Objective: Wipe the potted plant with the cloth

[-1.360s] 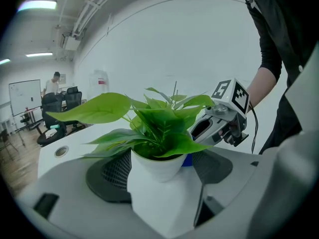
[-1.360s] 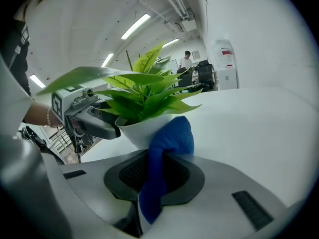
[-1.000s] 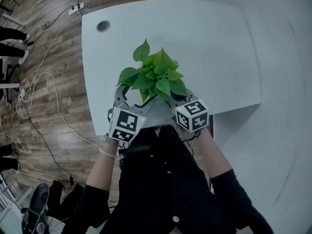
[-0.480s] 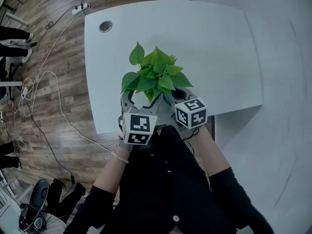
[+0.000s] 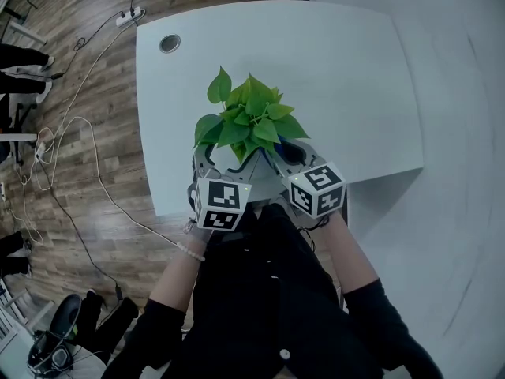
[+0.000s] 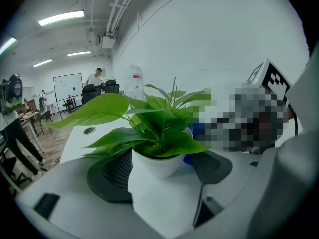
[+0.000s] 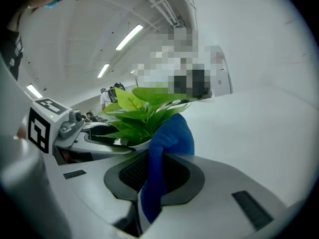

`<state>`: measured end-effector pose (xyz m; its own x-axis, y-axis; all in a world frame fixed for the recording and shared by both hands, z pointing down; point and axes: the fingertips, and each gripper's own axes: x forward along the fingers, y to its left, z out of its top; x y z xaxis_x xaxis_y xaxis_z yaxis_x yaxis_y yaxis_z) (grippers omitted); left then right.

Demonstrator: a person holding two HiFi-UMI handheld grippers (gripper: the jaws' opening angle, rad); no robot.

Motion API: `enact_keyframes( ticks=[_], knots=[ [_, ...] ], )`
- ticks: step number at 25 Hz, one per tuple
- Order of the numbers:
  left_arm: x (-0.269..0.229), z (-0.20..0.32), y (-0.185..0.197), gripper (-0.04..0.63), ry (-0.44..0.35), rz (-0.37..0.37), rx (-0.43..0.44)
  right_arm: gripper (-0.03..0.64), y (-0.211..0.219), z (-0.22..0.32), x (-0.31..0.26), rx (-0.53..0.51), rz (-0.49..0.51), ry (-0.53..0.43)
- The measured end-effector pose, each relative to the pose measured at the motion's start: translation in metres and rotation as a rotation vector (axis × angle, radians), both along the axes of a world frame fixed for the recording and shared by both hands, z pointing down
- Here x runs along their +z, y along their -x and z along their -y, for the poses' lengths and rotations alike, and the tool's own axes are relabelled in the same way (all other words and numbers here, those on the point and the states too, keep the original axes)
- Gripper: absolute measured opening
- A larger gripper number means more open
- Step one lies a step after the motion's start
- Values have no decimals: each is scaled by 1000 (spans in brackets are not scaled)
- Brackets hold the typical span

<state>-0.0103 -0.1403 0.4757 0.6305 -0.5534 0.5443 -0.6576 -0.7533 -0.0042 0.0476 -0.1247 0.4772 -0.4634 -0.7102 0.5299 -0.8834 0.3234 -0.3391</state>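
Note:
A potted plant (image 5: 248,117) with broad green leaves sits in a small white pot (image 6: 159,164) at the near edge of the white table (image 5: 347,77). My left gripper (image 5: 223,164) is shut on the pot, one pad on each side of it (image 6: 160,172). My right gripper (image 5: 286,156) is just right of the plant and shut on a blue cloth (image 7: 167,146). The cloth stands up from the jaws (image 7: 154,172) and touches the leaves (image 7: 142,112) and the pot's rim. In the left gripper view the blue cloth (image 6: 198,129) shows behind the pot.
A round cable grommet (image 5: 169,43) lies at the table's far left corner. The wooden floor (image 5: 79,212) to the left carries loose cables (image 5: 75,144) and a power strip (image 5: 126,16). The person's dark clothing (image 5: 260,290) fills the near side.
The left gripper and the plant have shifted a little to the right. The right gripper's cube has drawn slightly back toward the person. Both grips are unchanged.

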Motion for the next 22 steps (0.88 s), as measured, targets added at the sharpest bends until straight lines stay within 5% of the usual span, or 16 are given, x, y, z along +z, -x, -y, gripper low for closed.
enact_keyframes(
  ticks=[7,22],
  knots=[
    [1,-1,0,380,-4,7,10,84,2,-7,-17,-24,0,-36],
    [7,0,-1,371,15,3,29,84,18,-9,36,-17,35,89]
  ],
)
